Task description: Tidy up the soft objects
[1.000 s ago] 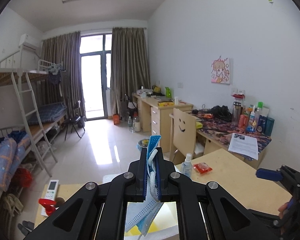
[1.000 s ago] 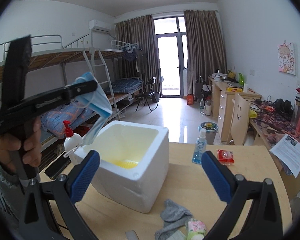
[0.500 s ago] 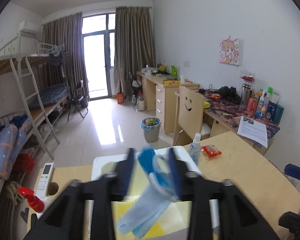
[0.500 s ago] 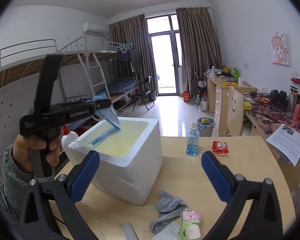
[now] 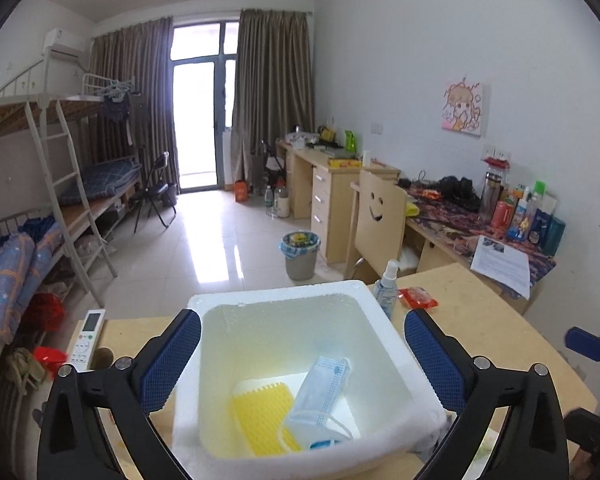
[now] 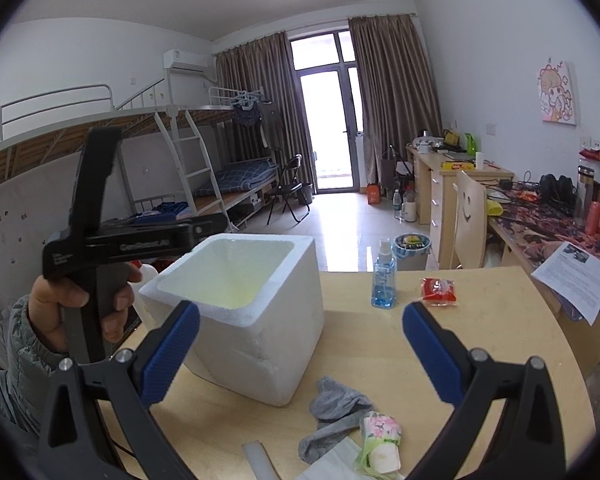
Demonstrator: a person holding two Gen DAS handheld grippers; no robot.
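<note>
A blue face mask lies loose inside the white foam box, partly on a yellow ridged pad at its bottom. My left gripper hovers over the box with its jaws opening wide and nothing between them. In the right wrist view a hand holds it above the box's left rim. My right gripper is open and empty, just in front of the foam box. A grey sock and a floral tissue pack lie on the table below it.
A blue spray bottle and a red packet stand beyond the box on the round wooden table. A remote lies at the table's left edge. A printed sheet overhangs the desk on the right.
My left gripper went from shut on the mask to wide open, and the mask dropped into the foam box. The right gripper stayed open and hardly moved.
</note>
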